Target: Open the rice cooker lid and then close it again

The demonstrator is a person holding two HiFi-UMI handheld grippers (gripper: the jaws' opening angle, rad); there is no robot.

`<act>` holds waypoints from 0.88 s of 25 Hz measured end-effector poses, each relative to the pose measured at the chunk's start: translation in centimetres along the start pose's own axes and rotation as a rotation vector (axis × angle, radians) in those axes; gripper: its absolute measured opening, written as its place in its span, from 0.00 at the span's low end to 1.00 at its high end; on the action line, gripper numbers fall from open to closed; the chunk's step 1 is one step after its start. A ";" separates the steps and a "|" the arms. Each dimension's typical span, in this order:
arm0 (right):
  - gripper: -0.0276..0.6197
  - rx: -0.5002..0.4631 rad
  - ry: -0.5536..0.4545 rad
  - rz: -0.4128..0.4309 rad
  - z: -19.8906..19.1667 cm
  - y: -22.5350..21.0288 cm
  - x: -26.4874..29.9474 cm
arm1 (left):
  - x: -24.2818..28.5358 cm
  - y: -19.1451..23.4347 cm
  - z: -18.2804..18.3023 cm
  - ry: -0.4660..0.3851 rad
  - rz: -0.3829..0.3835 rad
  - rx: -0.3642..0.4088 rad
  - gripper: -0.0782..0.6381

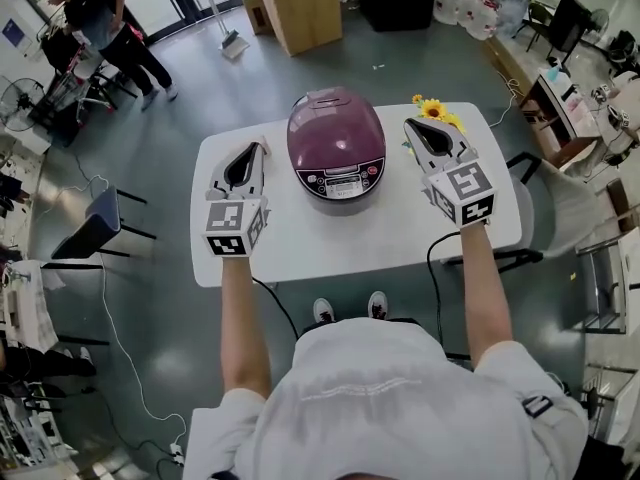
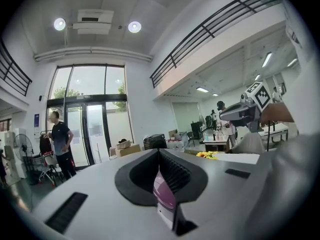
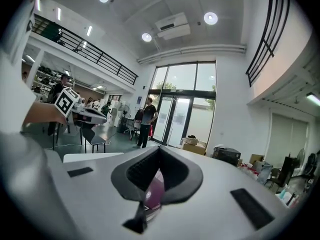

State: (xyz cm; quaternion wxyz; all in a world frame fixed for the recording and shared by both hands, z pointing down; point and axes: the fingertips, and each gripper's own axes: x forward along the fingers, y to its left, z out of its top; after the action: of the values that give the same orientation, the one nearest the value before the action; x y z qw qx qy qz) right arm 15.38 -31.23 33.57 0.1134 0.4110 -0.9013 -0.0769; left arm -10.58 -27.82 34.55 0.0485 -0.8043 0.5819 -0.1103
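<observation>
The rice cooker point(image 1: 336, 148) had a smooth, glossy purple plastic shell that caught the ceiling lights, with a paler, satin control panel point(image 1: 345, 181) at its front. The table point(image 1: 320, 240) had a white top that looked smooth and matt. The left gripper point(image 1: 260, 149) and right gripper point(image 1: 411, 124) wore smooth, matt, light-grey plastic casings; their pads point(image 2: 171, 170) were black, rubbery-looking and finely ribbed. The marker cube point(image 1: 236, 228) faces looked flat and matt, like printed paper. The person's shirt point(image 1: 400, 398) was white cloth, softly creased. The floor point(image 1: 170, 118) was smooth grey with a dull sheen. A box point(image 1: 300, 8) looked like plain brown cardboard
</observation>
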 end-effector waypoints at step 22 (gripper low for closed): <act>0.08 -0.064 -0.015 -0.053 4.4 4.2 1.4 | -1.7 3.2 3.1 -0.071 -0.066 0.057 0.14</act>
State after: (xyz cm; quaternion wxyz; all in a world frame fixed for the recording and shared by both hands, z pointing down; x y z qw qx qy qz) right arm 10.26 -29.38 30.47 0.1177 0.4304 -0.8879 -0.1119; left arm -13.38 -27.38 30.69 0.0885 -0.8248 0.5496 -0.0996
